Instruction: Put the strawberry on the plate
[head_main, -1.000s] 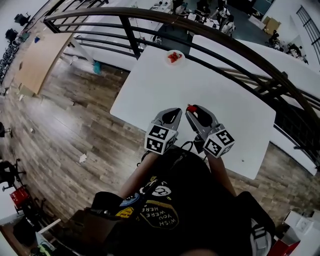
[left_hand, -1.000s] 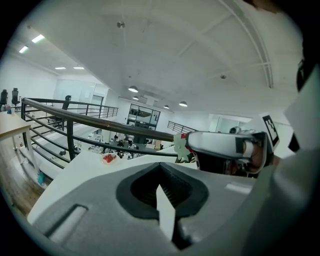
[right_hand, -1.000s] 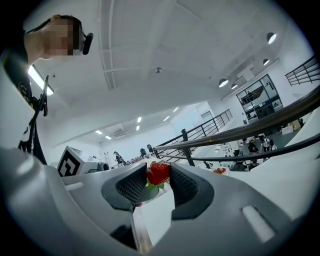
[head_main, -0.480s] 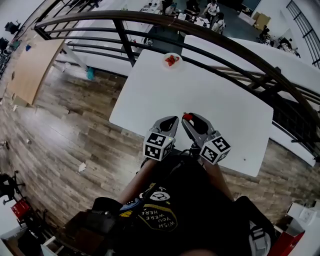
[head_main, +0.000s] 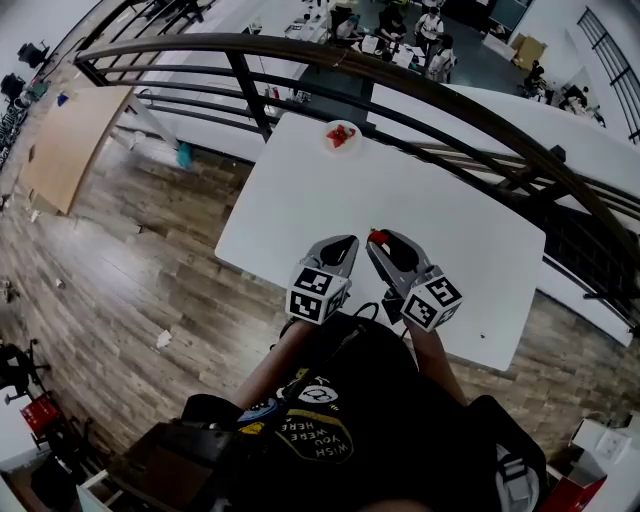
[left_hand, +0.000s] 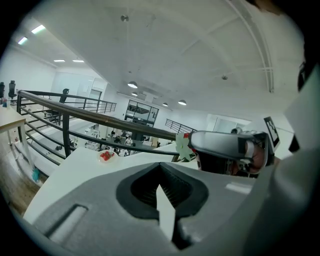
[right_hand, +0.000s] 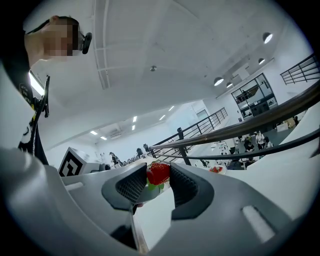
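Pickup done: right claw (head_main: 384, 240) grips the strawberry (right_hand: 158, 173) over the near bench (head_main: 420, 200) edge, left claw (head_main: 341, 246) clenched empty; carry to the far-edge plate (head_main: 329, 143) and release remain.

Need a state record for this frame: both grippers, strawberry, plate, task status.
left gripper: shut, nothing in it, over the table's near side
right gripper: shut on strawberry, beside the left one
strawberry: red with green leaves, pinched between the fingers, held off the table
plate: at the table's far edge, red fruit on it
table: white, railing behind it
task status: strawberry grasped, not yet on plate; the plate is across the table from the grippers
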